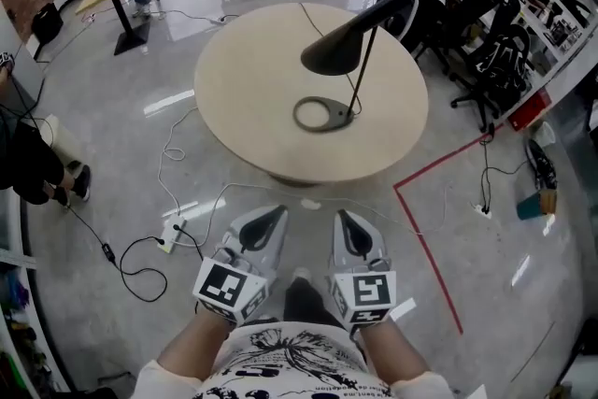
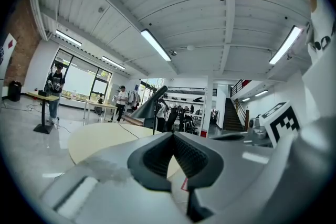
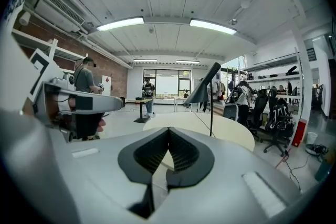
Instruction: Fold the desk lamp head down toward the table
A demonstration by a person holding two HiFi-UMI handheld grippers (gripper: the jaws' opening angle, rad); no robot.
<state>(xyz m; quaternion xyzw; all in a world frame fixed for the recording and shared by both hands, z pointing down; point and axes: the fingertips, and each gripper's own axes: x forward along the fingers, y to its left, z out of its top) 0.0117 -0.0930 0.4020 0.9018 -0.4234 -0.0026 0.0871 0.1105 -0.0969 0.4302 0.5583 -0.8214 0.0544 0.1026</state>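
While the left claw (image 1: pixel 269 218) and right claw (image 1: pixel 348 221) hang close to the person's body, each pressed together on nothing, the lamp (image 1: pixel 358 37) stands well apart from them on the round tabletop (image 1: pixel 238 98). Its black cone head is raised and tilted at the top of a thin stem (image 1: pixel 363 70). The stem rises from a ring base (image 1: pixel 320 115) near the tabletop's middle. Folding has not begun.

The likeliest trouble is tipping. The head overhangs a slender stem, so a downward push on the cone with the base unheld could rock or slide the whole lamp rather than bend its joint. The cone looks smooth, and a claw may slip off it. Both claws would have to spread first. A thin cord (image 1: pixel 313 25) runs from the lamp over the far edge, and a shifting lamp could pull it taut.

Between the person and the tabletop, loose cables (image 1: pixel 162 165) and a power strip (image 1: pixel 171 236) lie on the floor, a snag for feet on the way in. Red tape (image 1: pixel 432 243) marks the floor at right and chairs (image 1: pixel 486 51) crowd the far right side. Another person (image 1: pixel 33 163) is at the left, clear of the reach.
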